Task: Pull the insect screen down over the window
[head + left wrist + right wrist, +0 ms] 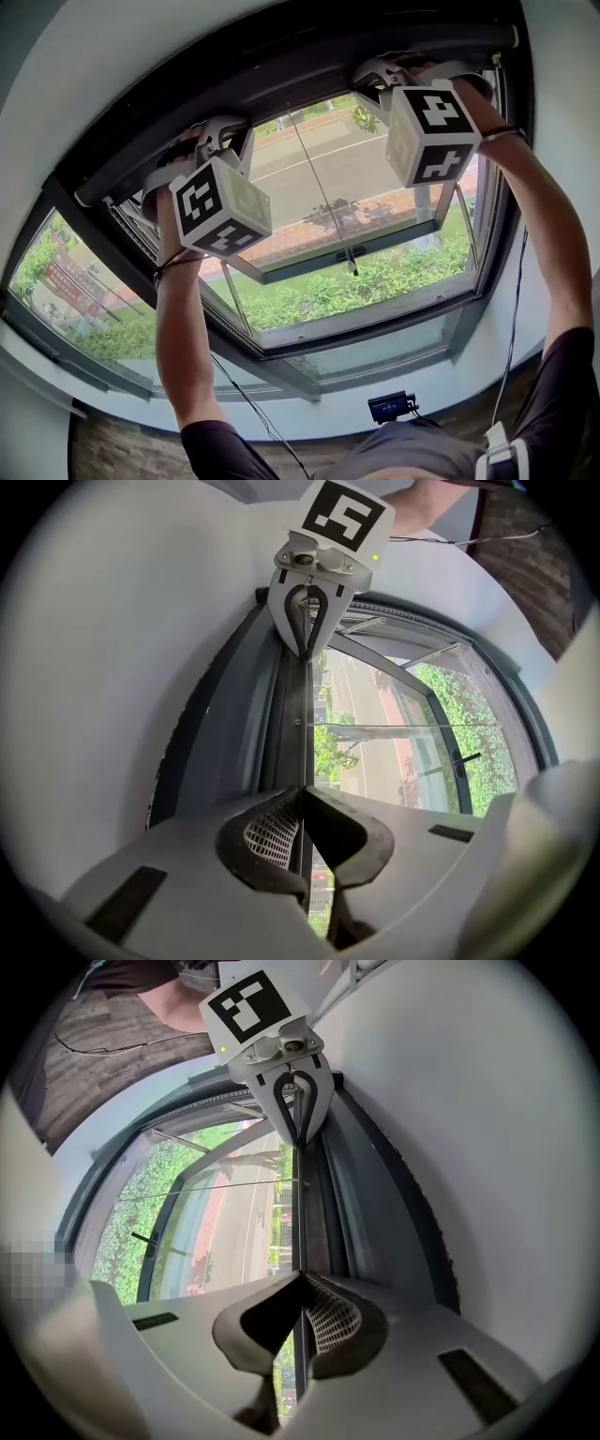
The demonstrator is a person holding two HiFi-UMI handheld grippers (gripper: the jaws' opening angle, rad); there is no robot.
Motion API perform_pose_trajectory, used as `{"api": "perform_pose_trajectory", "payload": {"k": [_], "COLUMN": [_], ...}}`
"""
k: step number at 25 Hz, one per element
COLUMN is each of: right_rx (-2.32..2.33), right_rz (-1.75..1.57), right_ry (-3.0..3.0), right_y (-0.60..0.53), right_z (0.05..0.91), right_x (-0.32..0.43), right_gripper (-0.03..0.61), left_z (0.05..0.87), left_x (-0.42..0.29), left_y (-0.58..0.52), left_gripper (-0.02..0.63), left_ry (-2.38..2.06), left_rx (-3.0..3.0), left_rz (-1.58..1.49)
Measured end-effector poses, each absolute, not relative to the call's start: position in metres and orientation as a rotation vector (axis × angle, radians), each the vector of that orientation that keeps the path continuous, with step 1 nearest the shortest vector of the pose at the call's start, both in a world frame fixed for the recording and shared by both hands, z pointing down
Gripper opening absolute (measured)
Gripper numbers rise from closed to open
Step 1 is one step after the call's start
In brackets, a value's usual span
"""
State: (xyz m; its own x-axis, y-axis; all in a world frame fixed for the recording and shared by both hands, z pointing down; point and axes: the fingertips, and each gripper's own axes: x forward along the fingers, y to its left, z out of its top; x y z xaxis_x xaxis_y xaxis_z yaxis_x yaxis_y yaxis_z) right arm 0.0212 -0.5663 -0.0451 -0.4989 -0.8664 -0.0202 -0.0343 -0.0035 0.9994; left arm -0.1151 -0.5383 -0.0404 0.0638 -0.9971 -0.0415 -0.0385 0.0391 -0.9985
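Note:
The insect screen is rolled up in its dark housing (281, 70) along the top of the window. Its thin dark pull bar (300, 105) runs just under the housing. My left gripper (225, 136) is shut on the bar's left part, and my right gripper (375, 80) is shut on its right part. In the left gripper view the bar (306, 714) passes between the closed jaws of the left gripper (303, 791) and on to the right gripper (306, 649). The right gripper view mirrors this: the right gripper (300, 1275) pinches the bar (294, 1213), and the left gripper (296, 1133) shows beyond. A thin cord (323, 197) hangs from the bar's middle.
The window sash (356, 246) is swung open outward, with a road and green shrubs beyond. The dark window frame (375, 323) runs below, over a pale sill with a small black device (392, 406) and a cable (248, 398). White wall surrounds the frame.

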Motion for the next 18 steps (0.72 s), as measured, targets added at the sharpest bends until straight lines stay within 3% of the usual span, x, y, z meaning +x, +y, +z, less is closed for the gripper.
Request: {"api": "perform_pose_trajectory", "payload": {"k": [18], "right_rx": [0.727], "right_rz": [-1.419], "right_ry": [-1.648], "right_y": [-0.549], "right_z": [0.075], "right_x": [0.027], "right_gripper": [0.018], "left_z": [0.078], "left_x": [-0.108], "left_y": [-0.520], "left_gripper": [0.021], "left_ry": [1.156], "left_rx": [-1.380], "left_rz": [-1.212]}}
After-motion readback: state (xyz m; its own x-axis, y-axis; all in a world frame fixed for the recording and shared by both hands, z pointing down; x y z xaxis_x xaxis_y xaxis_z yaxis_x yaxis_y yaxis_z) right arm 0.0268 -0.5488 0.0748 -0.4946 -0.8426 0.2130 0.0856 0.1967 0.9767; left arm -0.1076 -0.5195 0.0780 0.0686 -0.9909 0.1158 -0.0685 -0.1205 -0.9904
